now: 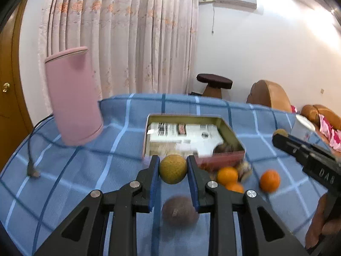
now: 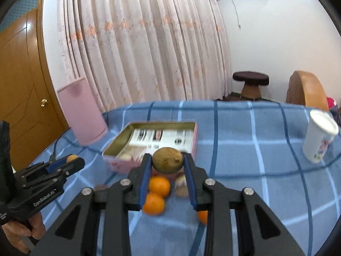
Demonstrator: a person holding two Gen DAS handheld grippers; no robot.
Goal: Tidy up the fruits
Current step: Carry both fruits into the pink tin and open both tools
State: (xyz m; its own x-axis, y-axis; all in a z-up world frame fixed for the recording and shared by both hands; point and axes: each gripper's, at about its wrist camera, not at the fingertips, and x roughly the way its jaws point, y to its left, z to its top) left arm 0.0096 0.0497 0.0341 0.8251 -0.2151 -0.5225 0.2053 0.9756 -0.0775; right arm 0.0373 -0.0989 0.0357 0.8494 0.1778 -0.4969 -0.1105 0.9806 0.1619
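Two fruits are off the cloth: your left gripper (image 1: 173, 168) clamps a yellow-green fruit (image 1: 173, 169), roundish with no clear long axis, just short of the open tin (image 1: 231, 135). Your right gripper (image 2: 168, 163) pinches a brown fruit (image 2: 168, 160), long axis running pad to pad, before the tin too. Both grippers tilt downward; loose oranges (image 2: 159, 186) beneath are blurred, partly hidden.
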